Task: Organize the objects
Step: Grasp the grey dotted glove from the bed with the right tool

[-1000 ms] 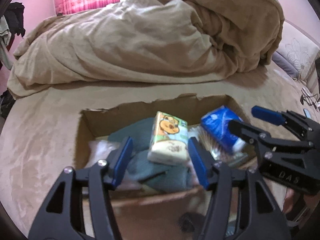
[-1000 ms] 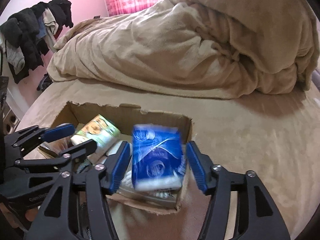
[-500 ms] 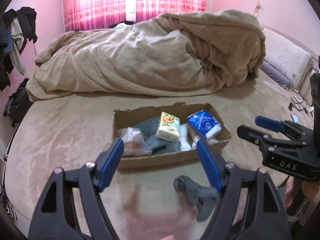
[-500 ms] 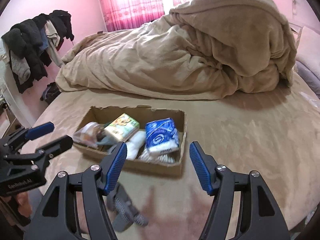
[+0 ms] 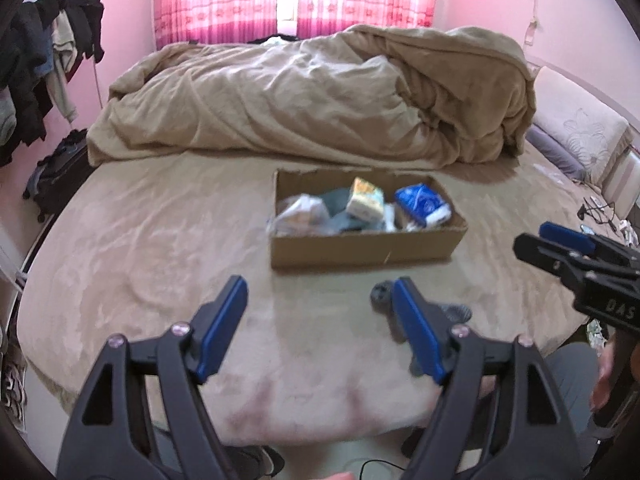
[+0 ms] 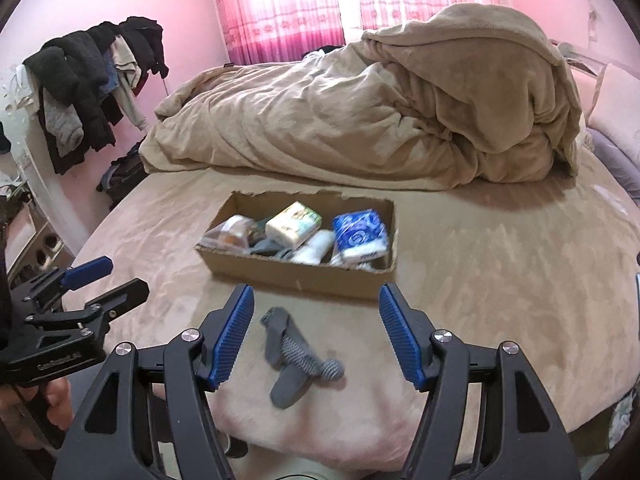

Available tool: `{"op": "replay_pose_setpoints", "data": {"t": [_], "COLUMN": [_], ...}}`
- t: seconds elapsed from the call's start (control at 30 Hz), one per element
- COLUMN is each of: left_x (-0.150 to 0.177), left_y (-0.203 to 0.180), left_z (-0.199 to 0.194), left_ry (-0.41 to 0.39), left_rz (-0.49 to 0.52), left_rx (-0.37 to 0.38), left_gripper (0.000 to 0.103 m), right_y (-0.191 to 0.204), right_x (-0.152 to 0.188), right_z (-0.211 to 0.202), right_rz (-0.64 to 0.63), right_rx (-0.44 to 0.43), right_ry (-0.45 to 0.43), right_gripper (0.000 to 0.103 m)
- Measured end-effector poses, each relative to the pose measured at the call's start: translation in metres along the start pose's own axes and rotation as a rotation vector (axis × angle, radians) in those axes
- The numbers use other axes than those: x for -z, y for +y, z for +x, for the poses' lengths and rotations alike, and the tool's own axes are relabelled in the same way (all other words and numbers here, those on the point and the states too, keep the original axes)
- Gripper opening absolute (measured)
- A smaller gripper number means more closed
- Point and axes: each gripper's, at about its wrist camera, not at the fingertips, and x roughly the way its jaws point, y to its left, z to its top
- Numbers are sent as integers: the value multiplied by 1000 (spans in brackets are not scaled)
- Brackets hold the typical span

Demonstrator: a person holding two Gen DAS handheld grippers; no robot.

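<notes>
Readable marks: one only.
"DAS" in pale letters on the right gripper [image 5: 560,245] body, left wrist view; left gripper [image 6: 108,276] label and tissue-pack print too blurred.

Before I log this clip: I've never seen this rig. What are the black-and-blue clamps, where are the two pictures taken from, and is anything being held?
No robot here: a person holds one clamp-like gripper in each hand, with a fisheye camera on each looking forward along its fingers. One picture looks out from the left gripper, the other from the right gripper; each also shows the other at its edge. Both are open and hold nothing. They face a bed with a heaped beige duvet. On it sits a cardboard box holding a blue tissue pack, a green-and-white tissue pack, a plastic bag and dark cloth. A grey sock lies outside, in front of the box.
</notes>
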Motion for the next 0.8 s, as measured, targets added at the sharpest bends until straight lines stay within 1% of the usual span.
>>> {"op": "replay_pose_setpoints", "data": {"t": [0.23, 0.37, 0.8], "left_x": [24, 35, 59], "left_y": [13, 17, 24], "left_z": [26, 42, 85], "left_ry": [62, 76, 162], "left_rz": [-6, 17, -4], "left_rx": [-2, -29, -11], "left_gripper": [77, 77, 77], "right_y": [8, 7, 19], "right_x": [21, 28, 56], "right_z": [25, 41, 101], "right_rz": [-20, -23, -70], "right_rx": [6, 15, 2], "right_ry": [79, 104, 225], "right_gripper": [68, 68, 68]}}
